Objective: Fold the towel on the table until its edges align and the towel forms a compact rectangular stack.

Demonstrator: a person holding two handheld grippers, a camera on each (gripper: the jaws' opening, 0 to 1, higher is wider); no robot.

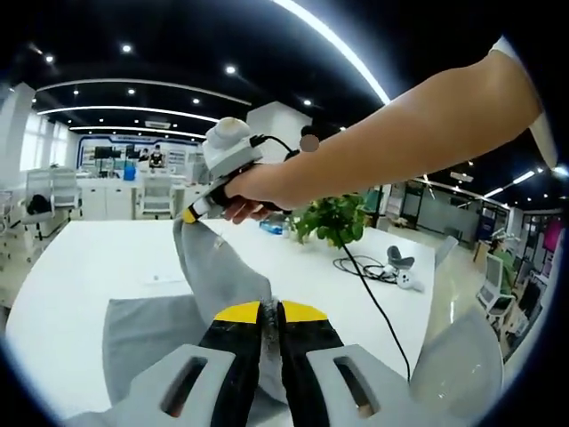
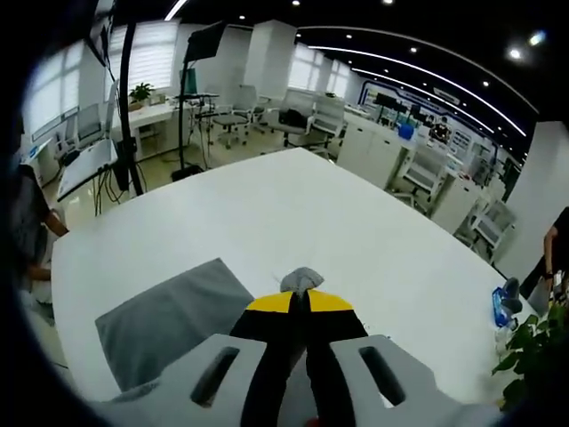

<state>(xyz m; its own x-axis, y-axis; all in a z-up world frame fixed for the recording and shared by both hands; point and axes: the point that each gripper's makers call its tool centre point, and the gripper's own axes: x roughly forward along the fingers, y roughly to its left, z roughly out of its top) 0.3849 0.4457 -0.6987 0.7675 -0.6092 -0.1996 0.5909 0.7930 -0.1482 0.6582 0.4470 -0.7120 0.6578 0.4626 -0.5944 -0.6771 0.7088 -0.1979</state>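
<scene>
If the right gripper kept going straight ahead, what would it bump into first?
Probably the bare white table. The right gripper, shut on the grey towel, points across it; nothing else seems to lie ahead, though depth is unclear.

Can't see much of the grey cloth towel [image 1: 218, 276] past the left gripper [image 1: 269, 313] in the left gripper view: pinched edge buried between the closed yellow-tipped jaws, lower part running off the bottom edge. Same deal in the right gripper view: only a small grey tuft poking past the right gripper [image 2: 300, 302], rest of that fold hidden behind it. Tiny blue object [image 2: 500, 307] far right of the towel, too small to identify.
</scene>
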